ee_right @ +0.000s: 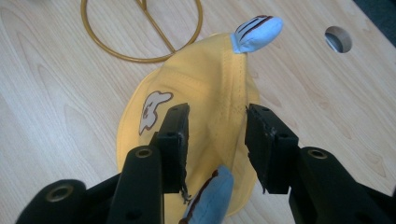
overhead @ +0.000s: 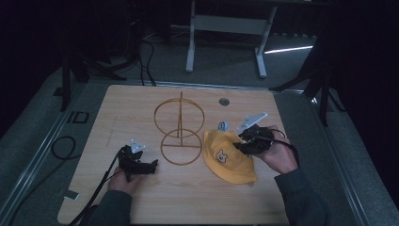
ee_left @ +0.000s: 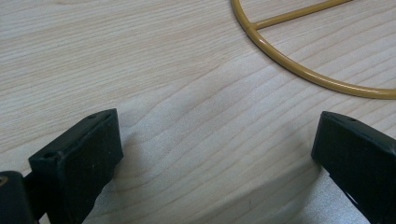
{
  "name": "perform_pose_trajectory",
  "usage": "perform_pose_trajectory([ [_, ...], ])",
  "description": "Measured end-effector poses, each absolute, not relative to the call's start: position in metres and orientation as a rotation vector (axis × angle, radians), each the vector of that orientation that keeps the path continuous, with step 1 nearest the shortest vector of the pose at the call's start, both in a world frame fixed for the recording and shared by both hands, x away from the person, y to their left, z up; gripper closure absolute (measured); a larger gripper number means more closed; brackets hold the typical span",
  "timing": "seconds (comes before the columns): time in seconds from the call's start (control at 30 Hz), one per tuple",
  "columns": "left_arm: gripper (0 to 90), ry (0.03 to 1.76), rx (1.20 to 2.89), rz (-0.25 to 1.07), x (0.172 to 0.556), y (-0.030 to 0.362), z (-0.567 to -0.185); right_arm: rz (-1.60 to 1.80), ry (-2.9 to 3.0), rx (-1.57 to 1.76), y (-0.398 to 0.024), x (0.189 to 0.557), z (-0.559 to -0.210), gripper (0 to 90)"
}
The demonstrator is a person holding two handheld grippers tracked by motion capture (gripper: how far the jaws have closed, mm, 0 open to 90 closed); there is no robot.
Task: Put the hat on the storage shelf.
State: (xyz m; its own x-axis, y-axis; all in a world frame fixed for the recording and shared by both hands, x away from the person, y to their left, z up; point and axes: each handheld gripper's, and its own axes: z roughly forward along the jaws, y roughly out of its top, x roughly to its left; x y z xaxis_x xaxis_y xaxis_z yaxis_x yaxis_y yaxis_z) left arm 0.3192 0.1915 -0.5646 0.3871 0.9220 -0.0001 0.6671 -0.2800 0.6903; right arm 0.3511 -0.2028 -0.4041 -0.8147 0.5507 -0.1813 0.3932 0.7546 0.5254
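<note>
Right gripper (ee_right: 217, 144): jaws apart, straddling the raised ridge of yellow hat (ee_right: 205, 93), unclamped. Hat lies flat on tabletop (overhead: 141, 197), just right of wire stand (overhead: 181, 136). Left gripper (ee_left: 215, 154): open, idle, farther off.

Gold wire stand (overhead: 180, 133) on wooden table (overhead: 141, 197)
</note>
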Motion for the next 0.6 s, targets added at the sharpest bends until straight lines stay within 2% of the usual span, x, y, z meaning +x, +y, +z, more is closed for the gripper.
perform_pose_trajectory([
  [0.6,1.9,1.358,2.040,0.544,0.319,0.191,-0.565,0.514,2.717,0.744,-0.187,0.377,-0.414,57.0],
])
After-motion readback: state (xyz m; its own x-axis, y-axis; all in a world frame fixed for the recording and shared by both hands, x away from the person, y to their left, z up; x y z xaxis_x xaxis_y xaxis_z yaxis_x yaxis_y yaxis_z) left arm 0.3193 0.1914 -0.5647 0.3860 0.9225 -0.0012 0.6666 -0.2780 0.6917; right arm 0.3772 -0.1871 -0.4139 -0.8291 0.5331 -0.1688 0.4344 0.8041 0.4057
